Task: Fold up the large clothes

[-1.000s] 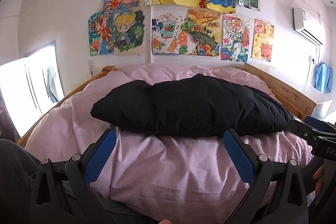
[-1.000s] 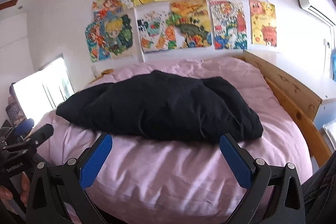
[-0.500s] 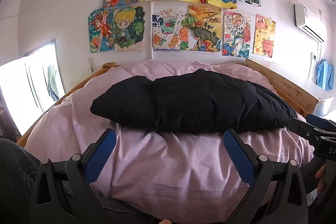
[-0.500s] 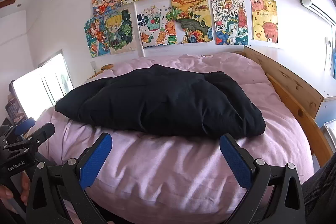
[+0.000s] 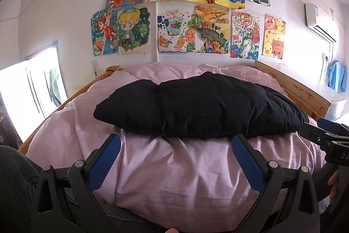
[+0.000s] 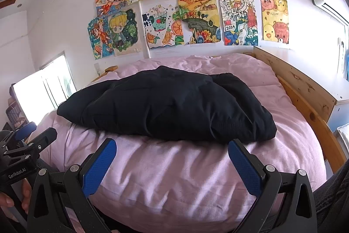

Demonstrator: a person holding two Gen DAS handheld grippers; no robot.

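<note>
We hold the left gripper (image 5: 176, 143) and the right gripper (image 6: 171, 147) with fingers spread wide, both empty, above the pink duvet (image 5: 185, 169). Just ahead of the fingertips lies the black garment (image 5: 196, 110), bundled across the duvet, beyond it the wall drawings (image 6: 196, 3)

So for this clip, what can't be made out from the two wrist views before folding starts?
- Black garment: its type, sleeves and collar are lost in dark, bunched fabric, both views.
- Its underside: hidden against the pink duvet.
- Garment's far edge: hidden behind its own bulk.
- Right gripper and left gripper: handles cut off by the bottom edge.
- Person's hand: mostly cut off at the right edge, left wrist view.
</note>
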